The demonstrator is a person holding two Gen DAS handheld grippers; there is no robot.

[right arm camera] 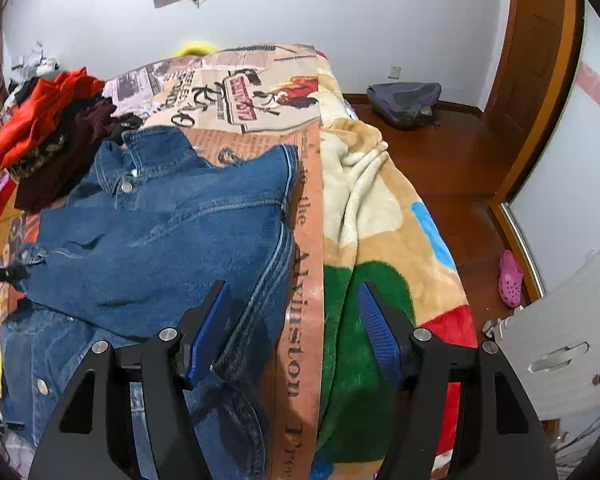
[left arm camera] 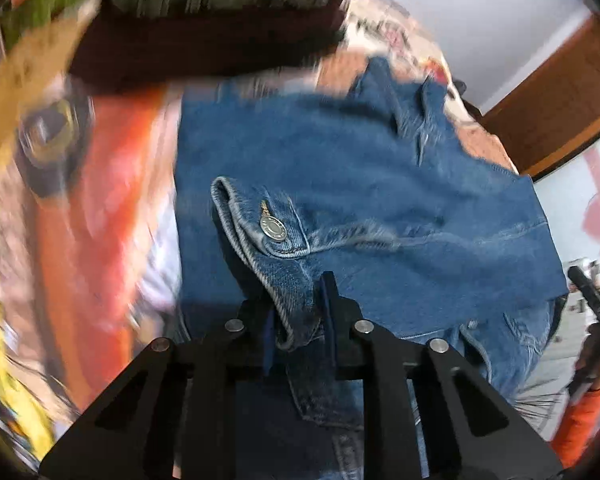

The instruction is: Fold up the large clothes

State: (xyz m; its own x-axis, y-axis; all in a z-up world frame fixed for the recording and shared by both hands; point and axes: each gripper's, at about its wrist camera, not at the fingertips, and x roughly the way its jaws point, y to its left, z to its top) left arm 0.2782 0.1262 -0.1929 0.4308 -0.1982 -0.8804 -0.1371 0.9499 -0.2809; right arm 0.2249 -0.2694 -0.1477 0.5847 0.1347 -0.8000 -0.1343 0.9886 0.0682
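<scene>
A blue denim jacket [right arm camera: 160, 236] lies spread on the bed, partly folded over itself. In the left wrist view my left gripper [left arm camera: 298, 320] is shut on a denim cuff with a metal button [left arm camera: 272, 229], and holds it above the rest of the jacket [left arm camera: 360, 184]. That view is blurred. In the right wrist view my right gripper [right arm camera: 292, 328] is open and empty, hovering over the jacket's right edge and the bed cover. The left gripper's tip [right arm camera: 4, 274] shows at the far left of this view, at the jacket's left edge.
The bed has a printed cover [right arm camera: 260, 92] and a fleece blanket [right arm camera: 372, 216] along its right side. A pile of red and dark clothes [right arm camera: 48, 136] lies at the far left. A backpack [right arm camera: 406, 102] and a pink clog [right arm camera: 510, 280] lie on the wood floor.
</scene>
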